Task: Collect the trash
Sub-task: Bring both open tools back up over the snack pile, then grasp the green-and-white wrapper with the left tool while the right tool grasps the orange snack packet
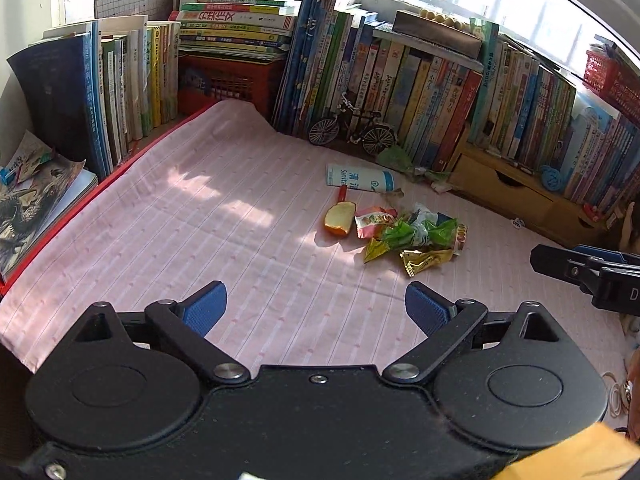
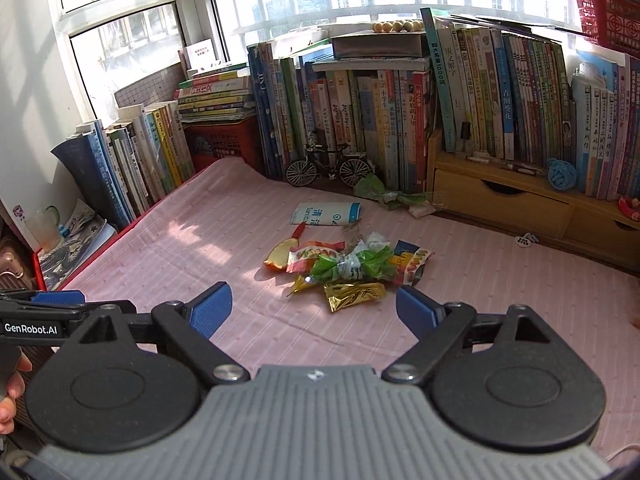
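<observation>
- Left gripper (image 1: 316,308): spread wide, nothing between its ribbed blue pads (image 1: 206,307), hovering over the pink striped cloth (image 1: 200,216), short of the trash and to its left.
- Right gripper (image 2: 314,310): likewise wide apart and empty-handed, black linkage arms on a ridged grey body, poised just short of the trash pile (image 2: 348,266).
- Trash heaped mid-cloth, in sunlight: crinkled green wrapper (image 1: 420,233) on top, shiny gold foil sachet (image 1: 426,261) nearest the grippers, pink-and-white printed packet (image 1: 374,220) touching a curved apple slice (image 1: 340,219) with orange skin and pale flesh.
- Just behind the pile, a flat white-and-blue paper packet (image 1: 360,178) with a small red stick (image 1: 342,193) at its edge.
- Further back, against upright rows of glossy book spines (image 1: 420,92), a wire-spoked miniature bicycle (image 1: 348,128) and another crumpled green wrapper (image 1: 394,158).
- Seen from the left wrist only: the right gripper's black body entering at the right edge, and rubber bands (image 1: 614,394) on the cloth.
- Seen from the right wrist only: a clear glass mug (image 2: 44,226) at far left, the left gripper's lettered side bar, fingertips of a hand (image 2: 12,392), and a blue yarn ball (image 2: 562,174) on the wooden drawer unit (image 2: 500,200).
</observation>
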`<state>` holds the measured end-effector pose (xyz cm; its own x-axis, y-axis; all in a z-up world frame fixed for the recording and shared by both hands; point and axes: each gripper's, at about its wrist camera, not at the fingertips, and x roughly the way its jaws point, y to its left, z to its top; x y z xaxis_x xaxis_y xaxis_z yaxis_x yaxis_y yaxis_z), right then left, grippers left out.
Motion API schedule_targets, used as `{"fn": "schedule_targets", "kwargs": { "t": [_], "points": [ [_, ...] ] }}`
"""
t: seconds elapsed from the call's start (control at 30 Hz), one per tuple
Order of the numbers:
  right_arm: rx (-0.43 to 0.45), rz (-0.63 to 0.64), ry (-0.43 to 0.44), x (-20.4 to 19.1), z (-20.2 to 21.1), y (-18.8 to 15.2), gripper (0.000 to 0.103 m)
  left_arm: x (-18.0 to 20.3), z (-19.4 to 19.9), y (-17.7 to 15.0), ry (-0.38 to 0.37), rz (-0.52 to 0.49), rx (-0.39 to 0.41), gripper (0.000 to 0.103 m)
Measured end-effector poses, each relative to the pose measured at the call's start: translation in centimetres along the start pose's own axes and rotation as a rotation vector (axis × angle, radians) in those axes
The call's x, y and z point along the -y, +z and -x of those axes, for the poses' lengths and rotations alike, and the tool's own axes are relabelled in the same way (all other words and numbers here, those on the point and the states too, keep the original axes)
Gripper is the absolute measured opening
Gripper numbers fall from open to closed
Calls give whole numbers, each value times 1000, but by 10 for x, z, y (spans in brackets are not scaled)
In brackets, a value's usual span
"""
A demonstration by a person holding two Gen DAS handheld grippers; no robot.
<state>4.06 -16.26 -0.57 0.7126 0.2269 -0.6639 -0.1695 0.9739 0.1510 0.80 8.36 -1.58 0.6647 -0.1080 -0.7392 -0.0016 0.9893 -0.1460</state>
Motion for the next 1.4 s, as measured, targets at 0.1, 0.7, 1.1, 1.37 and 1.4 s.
{"fn": "schedule_targets", "kwargs": {
  "t": [0.1,0.7,1.1,1.37,1.4],
  "points": [
    [8,-5,-11,20,-15,10,97,13,-21,16,14,-8,0,96],
    [-48,27,-36,94,-120,46,101,56,-125,65,-58,49,-9,99],
    [-144,-43,-34,124,-175,27,97,84,-188,53,-72,69,-126,75],
    [-171,-294,-92,171,-188,30,88,133,-225,57,-94,-130,-137,62],
    [-170,-304,-93,174,-188,30,88,140,-231,58,-99,-150,-143,60]
  ]
}}
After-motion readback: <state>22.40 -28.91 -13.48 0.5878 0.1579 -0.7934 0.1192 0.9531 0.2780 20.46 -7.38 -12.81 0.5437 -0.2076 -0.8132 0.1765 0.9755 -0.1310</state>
